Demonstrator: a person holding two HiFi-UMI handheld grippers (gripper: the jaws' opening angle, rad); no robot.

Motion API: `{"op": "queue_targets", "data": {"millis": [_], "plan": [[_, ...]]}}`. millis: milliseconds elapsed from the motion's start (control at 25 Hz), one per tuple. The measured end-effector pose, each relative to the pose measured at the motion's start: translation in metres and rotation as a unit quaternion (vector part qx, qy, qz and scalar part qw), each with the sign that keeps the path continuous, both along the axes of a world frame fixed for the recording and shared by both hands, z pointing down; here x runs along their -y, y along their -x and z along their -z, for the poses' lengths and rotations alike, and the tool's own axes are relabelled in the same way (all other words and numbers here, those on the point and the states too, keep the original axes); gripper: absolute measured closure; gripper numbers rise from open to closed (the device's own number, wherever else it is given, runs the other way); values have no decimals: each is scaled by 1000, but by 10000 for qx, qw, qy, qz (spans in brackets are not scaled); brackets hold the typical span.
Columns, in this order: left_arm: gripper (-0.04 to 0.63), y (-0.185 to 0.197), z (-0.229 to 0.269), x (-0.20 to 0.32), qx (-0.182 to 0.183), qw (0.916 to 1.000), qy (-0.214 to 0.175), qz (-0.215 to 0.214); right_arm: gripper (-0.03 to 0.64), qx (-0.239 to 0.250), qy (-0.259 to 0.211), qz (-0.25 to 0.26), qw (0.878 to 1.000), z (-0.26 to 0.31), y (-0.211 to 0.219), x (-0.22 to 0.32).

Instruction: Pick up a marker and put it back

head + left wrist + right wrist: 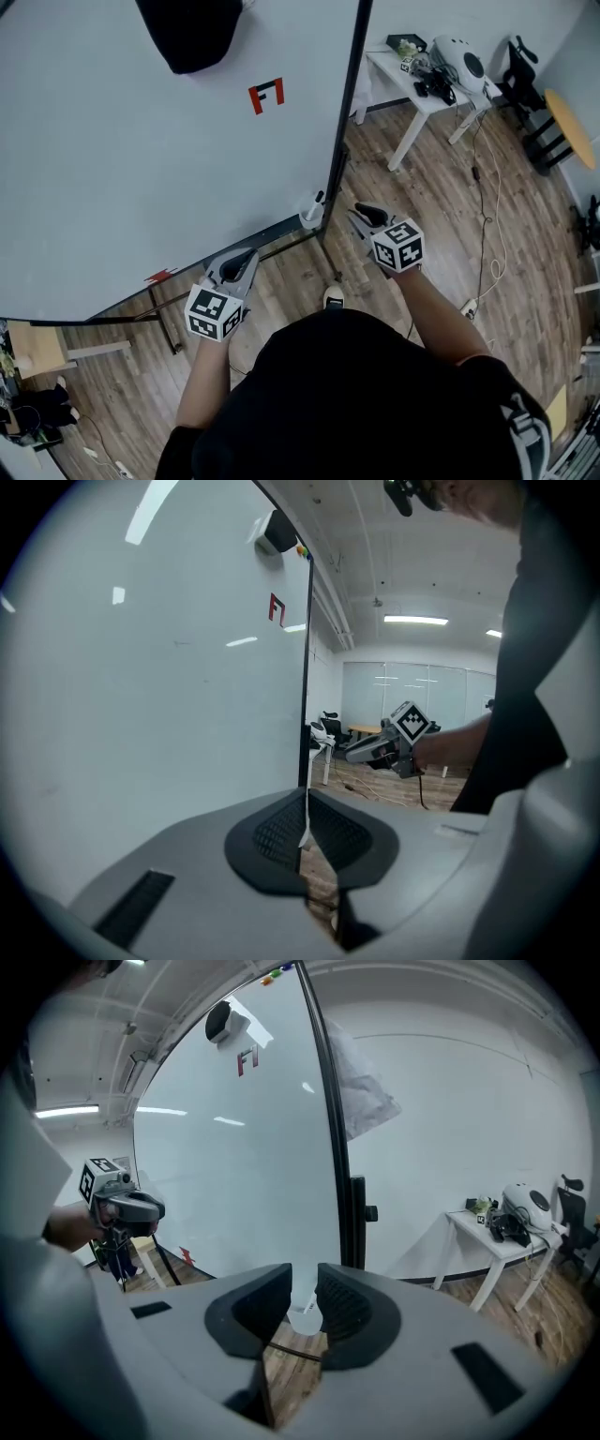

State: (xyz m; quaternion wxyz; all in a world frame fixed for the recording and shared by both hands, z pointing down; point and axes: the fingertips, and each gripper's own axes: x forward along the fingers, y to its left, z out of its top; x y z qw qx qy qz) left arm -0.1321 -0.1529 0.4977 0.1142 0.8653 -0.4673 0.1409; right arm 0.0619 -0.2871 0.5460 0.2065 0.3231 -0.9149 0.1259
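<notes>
A large whiteboard (141, 159) carries a red drawn mark (266, 96). At its lower right corner hangs a white holder (310, 216) with a dark-capped marker (319, 198) standing in it. My right gripper (361, 216) is just right of that holder, tips pointing at it. In the right gripper view its jaws (303, 1299) stand a narrow gap apart, with the white holder (304, 1320) showing beyond the gap and nothing pressed between the pads. My left gripper (246, 256) hovers below the board's bottom edge, and its jaws (305, 841) are shut on nothing.
The board's black frame post (342, 122) and stand legs (281, 246) run down to the wood floor. A white table (422, 94) with gear is at the back right, with cables (492, 225) on the floor beside it. A black cloth (192, 33) hangs at the board's top.
</notes>
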Motion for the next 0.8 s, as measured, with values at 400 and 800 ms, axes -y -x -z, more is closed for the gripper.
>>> {"op": "queue_targets", "data": {"millis": [400,800], "plan": [[575,-5,1,-17,5,9999,-48,-154,561,83,24,-170,9998,2,-12,-33],[575,-8,5,-28,-20,9997,-116,-196,578,222,2,-218,9995,11,-13,-49]]}}
